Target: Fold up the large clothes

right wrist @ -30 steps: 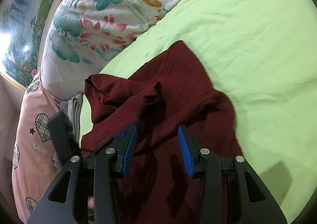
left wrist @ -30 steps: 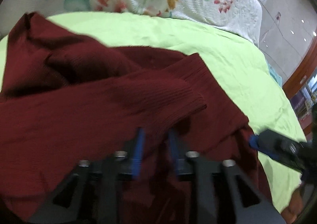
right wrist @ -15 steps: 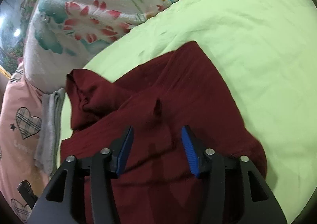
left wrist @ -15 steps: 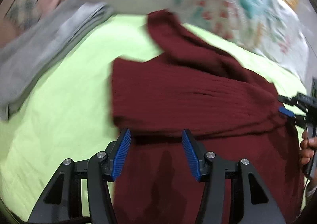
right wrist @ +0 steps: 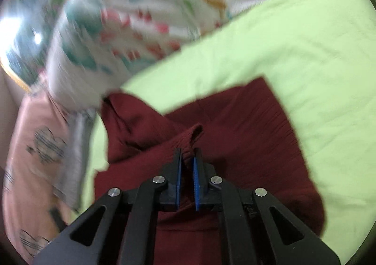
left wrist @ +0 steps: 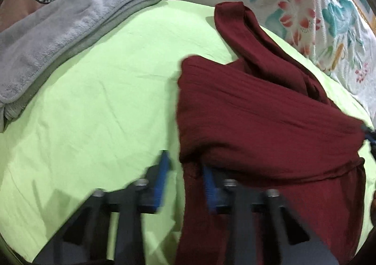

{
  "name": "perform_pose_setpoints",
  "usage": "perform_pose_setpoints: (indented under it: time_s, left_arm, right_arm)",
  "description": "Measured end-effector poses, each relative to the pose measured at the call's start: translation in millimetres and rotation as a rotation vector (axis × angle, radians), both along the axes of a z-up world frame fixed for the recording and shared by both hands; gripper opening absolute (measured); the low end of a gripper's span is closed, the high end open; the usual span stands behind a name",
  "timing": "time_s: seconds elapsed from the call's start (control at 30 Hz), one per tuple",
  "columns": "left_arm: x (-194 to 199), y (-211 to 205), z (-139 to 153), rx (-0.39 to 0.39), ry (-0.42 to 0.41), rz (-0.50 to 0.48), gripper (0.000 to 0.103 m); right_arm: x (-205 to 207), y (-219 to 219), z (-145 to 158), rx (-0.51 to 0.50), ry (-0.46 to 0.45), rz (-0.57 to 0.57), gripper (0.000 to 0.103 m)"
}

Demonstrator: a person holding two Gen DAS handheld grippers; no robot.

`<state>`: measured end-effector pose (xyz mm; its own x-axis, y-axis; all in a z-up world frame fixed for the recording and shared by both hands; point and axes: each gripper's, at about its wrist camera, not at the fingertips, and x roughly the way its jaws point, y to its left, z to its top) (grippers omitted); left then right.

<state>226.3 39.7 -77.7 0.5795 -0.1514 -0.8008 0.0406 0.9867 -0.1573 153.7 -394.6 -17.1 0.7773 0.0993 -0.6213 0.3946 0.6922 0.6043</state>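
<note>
A dark red ribbed sweater (left wrist: 265,112) lies crumpled on a lime-green bed sheet (left wrist: 105,91). In the left wrist view my left gripper (left wrist: 185,171) is open, blurred, with its fingers astride the sweater's left edge. In the right wrist view the sweater (right wrist: 246,124) fills the lower middle. My right gripper (right wrist: 187,159) is shut on a raised fold of the sweater. Its tip (left wrist: 370,134) shows at the right edge of the left wrist view.
A folded grey towel (left wrist: 58,35) lies at the far left of the sheet. A floral quilt (left wrist: 317,18) is bunched along the back, also in the right wrist view (right wrist: 141,18). A pink pillow with plaid hearts (right wrist: 35,159) sits at the left.
My right gripper has closed on a fold of the sweater. My left gripper has shifted left toward the sweater's left edge and stays open. Both views are motion-blurred.
</note>
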Motion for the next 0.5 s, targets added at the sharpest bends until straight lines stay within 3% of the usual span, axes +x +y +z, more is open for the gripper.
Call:
perform_pose_setpoints:
  time_s: [0.07, 0.13, 0.17, 0.2, 0.27, 0.37, 0.5]
  left_arm:
    - [-2, 1, 1, -0.021, -0.003, -0.021, 0.021]
    - [-6, -8, 2, 0.008, -0.008, -0.068, 0.021]
    - [-8, -12, 2, 0.026, -0.01, -0.085, 0.02]
    - [-10, -16, 3, 0.041, -0.019, -0.092, 0.011]
    - [-11, -15, 6, 0.028, -0.025, -0.089, 0.008]
    - [-21, -5, 12, -0.009, -0.047, -0.083, 0.007]
    - [-23, -9, 1, 0.024, -0.021, -0.111, 0.007]
  right_arm:
    - [-13, -12, 6, -0.028, 0.006, -0.048, 0.009]
    - [-13, -16, -2, -0.02, 0.045, -0.045, 0.009]
    - [-12, -18, -9, -0.015, 0.071, -0.048, 0.009]
    - [-10, -18, -16, -0.012, 0.093, -0.044, 0.009]
    - [-10, -19, -25, -0.008, 0.115, -0.05, 0.009]
    - [-18, -24, -28, -0.005, 0.121, -0.087, 0.009]
    - [-18, -28, -40, -0.016, 0.209, -0.111, 0.011]
